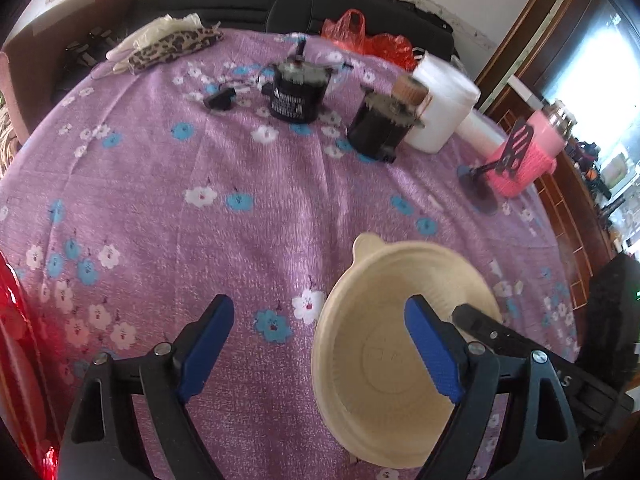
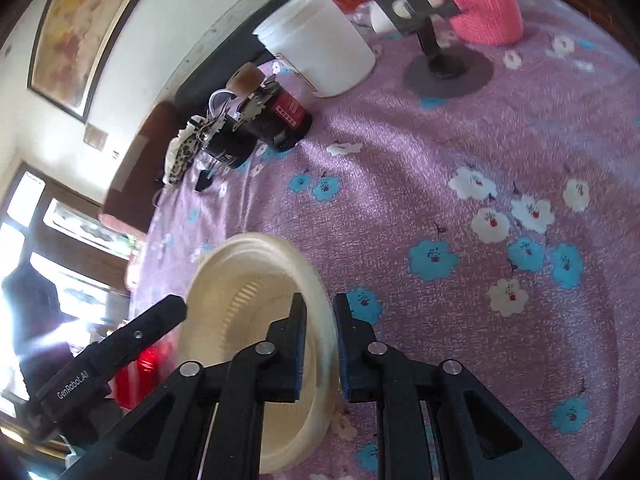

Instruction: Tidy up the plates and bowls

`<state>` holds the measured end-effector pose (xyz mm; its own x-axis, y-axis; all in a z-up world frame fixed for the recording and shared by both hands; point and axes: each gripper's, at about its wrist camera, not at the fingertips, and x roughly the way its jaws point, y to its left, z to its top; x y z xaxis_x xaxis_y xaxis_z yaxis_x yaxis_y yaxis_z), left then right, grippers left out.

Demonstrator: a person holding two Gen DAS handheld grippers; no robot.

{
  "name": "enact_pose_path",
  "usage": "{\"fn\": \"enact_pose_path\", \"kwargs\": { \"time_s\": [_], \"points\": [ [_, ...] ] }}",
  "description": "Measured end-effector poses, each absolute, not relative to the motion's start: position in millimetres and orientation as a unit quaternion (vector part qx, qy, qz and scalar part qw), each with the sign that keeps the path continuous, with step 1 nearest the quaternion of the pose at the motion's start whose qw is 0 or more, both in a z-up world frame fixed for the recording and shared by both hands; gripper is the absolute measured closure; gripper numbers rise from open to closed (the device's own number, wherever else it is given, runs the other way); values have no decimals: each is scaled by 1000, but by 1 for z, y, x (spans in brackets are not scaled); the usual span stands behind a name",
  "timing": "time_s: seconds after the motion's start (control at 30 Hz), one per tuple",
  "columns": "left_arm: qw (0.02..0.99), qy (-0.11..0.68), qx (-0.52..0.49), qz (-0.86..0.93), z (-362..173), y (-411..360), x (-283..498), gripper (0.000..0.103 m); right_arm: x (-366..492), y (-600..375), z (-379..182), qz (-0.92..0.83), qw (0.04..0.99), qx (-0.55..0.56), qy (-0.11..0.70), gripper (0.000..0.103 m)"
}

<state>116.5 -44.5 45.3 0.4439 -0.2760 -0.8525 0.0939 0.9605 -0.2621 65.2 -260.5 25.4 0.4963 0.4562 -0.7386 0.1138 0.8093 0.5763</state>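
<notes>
A cream disposable bowl with a small tab on its rim is over the purple flowered tablecloth, at the lower right of the left wrist view. My right gripper is shut on the bowl's rim, one finger inside the bowl and one outside. The bowl is tipped; whether it touches the cloth I cannot tell. My left gripper is open. Its right blue pad is over the bowl's inside, its left pad over bare cloth. Nothing is pressed between them.
At the far side stand two black jars, a white tub, a pink knitted holder and a dark phone stand. A red plastic bag and a leopard-print cloth lie at the back edge. Something shiny and red is at the left.
</notes>
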Motion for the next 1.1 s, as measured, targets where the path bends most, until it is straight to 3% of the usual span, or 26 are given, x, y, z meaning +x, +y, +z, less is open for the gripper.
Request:
{"fn": "enact_pose_path", "kwargs": {
  "time_s": [0.1,0.17,0.27,0.3,0.37,0.5,0.6,0.83,1.1],
  "points": [
    [842,523,-80,-105,33,-48,115,16,62,-259,29,109,823,277,484,66],
    [838,529,-79,-109,26,-52,114,18,59,-258,32,103,832,260,479,60],
    [831,540,-54,-121,18,-62,110,55,59,-251,34,95,837,239,484,60],
    [826,548,-46,-124,15,-64,108,74,57,-250,34,94,836,236,486,60],
    [831,542,-27,-121,18,-67,102,89,54,-250,33,85,834,236,492,60],
    [827,545,-37,-132,23,-64,94,91,46,-245,33,77,832,226,500,62],
    [835,533,-40,-129,33,-57,83,91,36,-238,39,58,843,197,497,77],
    [860,493,-66,-113,86,-13,42,91,6,-207,94,88,866,188,455,76],
    [896,427,-105,-55,152,89,-4,91,-10,-111,163,152,892,134,404,75]
  ]
}}
